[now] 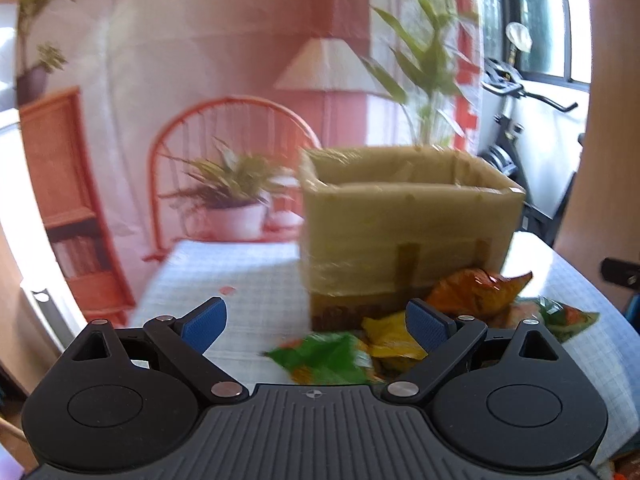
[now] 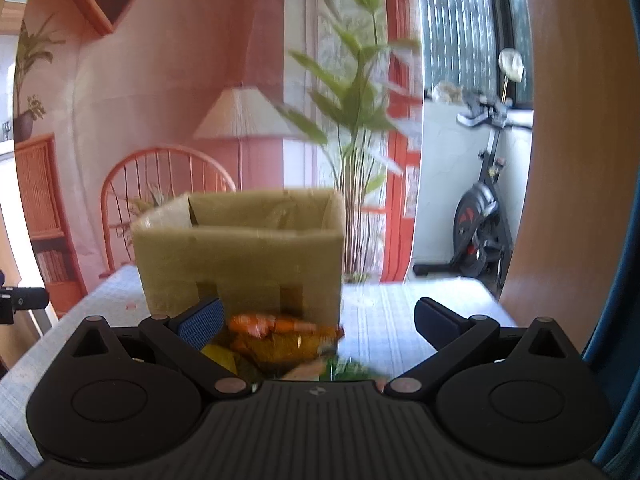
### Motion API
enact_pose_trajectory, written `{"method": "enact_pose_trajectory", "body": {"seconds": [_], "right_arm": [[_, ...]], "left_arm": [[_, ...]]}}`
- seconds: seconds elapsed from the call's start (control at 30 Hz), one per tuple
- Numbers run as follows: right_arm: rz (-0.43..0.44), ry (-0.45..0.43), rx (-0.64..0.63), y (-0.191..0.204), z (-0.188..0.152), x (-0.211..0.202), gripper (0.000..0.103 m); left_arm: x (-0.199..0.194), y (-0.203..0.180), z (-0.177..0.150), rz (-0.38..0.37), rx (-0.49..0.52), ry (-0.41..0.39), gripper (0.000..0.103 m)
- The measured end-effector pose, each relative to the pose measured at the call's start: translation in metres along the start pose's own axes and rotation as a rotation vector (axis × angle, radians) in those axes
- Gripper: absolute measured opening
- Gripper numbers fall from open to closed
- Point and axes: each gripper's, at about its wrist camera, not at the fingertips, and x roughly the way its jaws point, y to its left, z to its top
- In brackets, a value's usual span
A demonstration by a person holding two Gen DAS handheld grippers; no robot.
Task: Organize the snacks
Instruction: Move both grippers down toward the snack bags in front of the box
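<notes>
An open cardboard box (image 1: 408, 232) stands on the table with its top open; it also shows in the right wrist view (image 2: 240, 264). Snack packets lie in front of it: a green one (image 1: 324, 356), a yellow one (image 1: 388, 336), an orange one (image 1: 476, 288) and a green-orange one (image 1: 568, 316). My left gripper (image 1: 316, 322) is open and empty above the green and yellow packets. My right gripper (image 2: 318, 322) is open and empty above the orange packets (image 2: 280, 332), with a yellow packet (image 2: 222, 356) at the left finger.
The table has a pale checked cloth (image 1: 248, 276). Behind it hangs a printed backdrop of a chair, a lamp and plants. An exercise bike (image 2: 484, 216) stands by the window at the right. The other gripper's edge (image 2: 20, 300) shows at far left.
</notes>
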Motion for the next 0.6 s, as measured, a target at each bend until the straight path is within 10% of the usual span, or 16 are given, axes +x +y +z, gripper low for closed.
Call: {"method": "enact_pose_trajectory", "body": {"seconds": [0.6], "right_arm": [[0.043, 0.130, 0.002, -0.035, -0.052, 0.039, 0.100]], "left_arm": [[0.070, -0.046, -0.043, -0.189, -0.064, 0.178, 0.090]]}}
